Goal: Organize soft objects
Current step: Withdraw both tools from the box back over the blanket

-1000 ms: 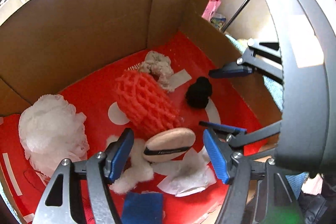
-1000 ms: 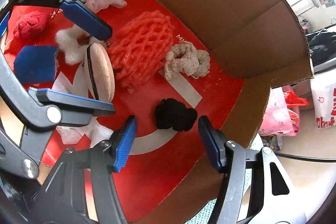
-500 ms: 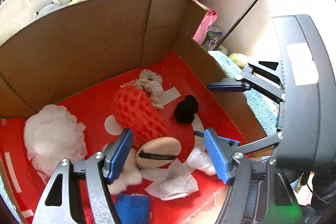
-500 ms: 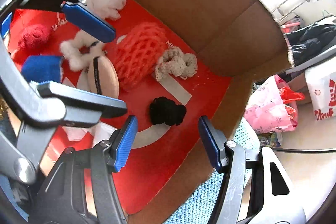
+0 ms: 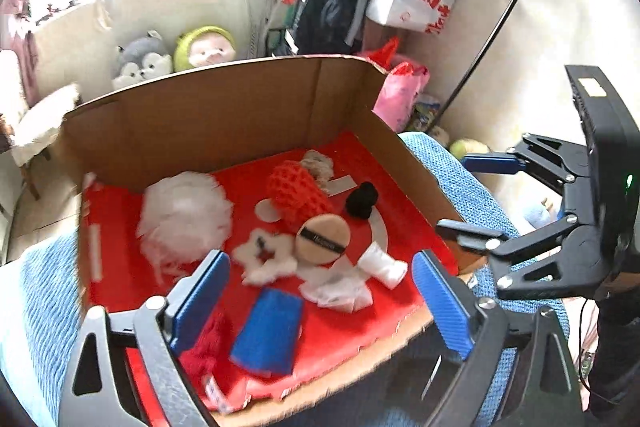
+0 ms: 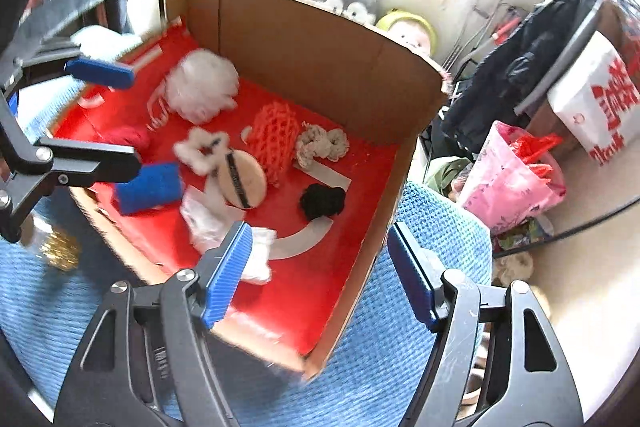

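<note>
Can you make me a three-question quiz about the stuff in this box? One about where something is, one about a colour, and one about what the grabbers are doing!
1. Where does the black pom-pom lie?
A. On the box floor
B. On the blue blanket
C. Between the right gripper's fingers

2. What colour is the net sleeve beside the round powder puff?
A. Green
B. Orange-red
C. Black

3. What is the left gripper doing?
A. Squeezing the puff
B. Holding the blue sponge
C. Open, holding nothing

Answers: 1 A, it sits on the red floor. 2 B, the mesh is orange-red. 3 C, its jaws have just been opening and nothing is between them; the blue sponge lies loose below.
</note>
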A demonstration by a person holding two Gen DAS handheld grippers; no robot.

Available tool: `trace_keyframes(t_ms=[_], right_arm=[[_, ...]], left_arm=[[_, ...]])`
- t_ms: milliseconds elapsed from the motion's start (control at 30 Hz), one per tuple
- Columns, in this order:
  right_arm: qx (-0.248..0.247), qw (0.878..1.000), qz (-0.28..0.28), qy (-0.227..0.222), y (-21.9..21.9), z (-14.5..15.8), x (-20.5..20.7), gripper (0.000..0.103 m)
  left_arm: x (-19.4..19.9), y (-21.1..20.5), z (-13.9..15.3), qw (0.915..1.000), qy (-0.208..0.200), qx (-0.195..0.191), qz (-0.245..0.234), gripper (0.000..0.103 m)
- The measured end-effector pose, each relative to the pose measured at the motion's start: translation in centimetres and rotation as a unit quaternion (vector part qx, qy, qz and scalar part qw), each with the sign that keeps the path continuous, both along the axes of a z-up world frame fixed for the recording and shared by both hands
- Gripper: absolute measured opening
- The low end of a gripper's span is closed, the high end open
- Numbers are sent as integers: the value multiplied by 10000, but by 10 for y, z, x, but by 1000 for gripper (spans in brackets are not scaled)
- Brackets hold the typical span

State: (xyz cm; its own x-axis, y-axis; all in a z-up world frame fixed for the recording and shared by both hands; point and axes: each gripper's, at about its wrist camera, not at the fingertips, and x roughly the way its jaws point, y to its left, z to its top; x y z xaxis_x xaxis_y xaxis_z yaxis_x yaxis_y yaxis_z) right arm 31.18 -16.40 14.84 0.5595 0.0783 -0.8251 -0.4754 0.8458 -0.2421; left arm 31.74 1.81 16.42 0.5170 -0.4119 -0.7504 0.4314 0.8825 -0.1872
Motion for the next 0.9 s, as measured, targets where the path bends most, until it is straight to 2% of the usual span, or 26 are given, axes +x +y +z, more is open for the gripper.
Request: trace_keyframes(t_ms=[67, 133, 200, 267, 333, 433, 633, 900], right_arm=[[217, 9997, -91, -110, -2, 9, -15, 79], [336, 9989, -214, -245, -9, 14, -23, 79], [500, 9973, -339, -411, -12, 20, -37, 82], [644, 9952, -494, -552, -13, 21, -46, 90], [774, 9930, -578, -685, -12, 21, -56, 91], [913, 9883, -795, -927, -7, 19, -70, 91], [1358, 9811, -1067, -867, -1, 4, -75, 92], [1360, 9776, -1408, -776, 8, -22, -64, 92]], left_arm=[[-13, 7, 4, 9998, -145, -38, 109, 99], [-28, 15, 7, 9991, -343, -39, 247, 103], [-42, 22, 9, 9975, -564, -22, 434, 103], [-51, 27, 8, 9955, -744, 27, 591, 103], [-59, 32, 5, 9934, -859, 89, 754, 103], [-68, 37, -1, 9915, -870, 125, 963, 103], [-76, 43, -13, 9870, -879, 130, 1340, 103], [-64, 42, -43, 9842, -620, 435, 1598, 103]])
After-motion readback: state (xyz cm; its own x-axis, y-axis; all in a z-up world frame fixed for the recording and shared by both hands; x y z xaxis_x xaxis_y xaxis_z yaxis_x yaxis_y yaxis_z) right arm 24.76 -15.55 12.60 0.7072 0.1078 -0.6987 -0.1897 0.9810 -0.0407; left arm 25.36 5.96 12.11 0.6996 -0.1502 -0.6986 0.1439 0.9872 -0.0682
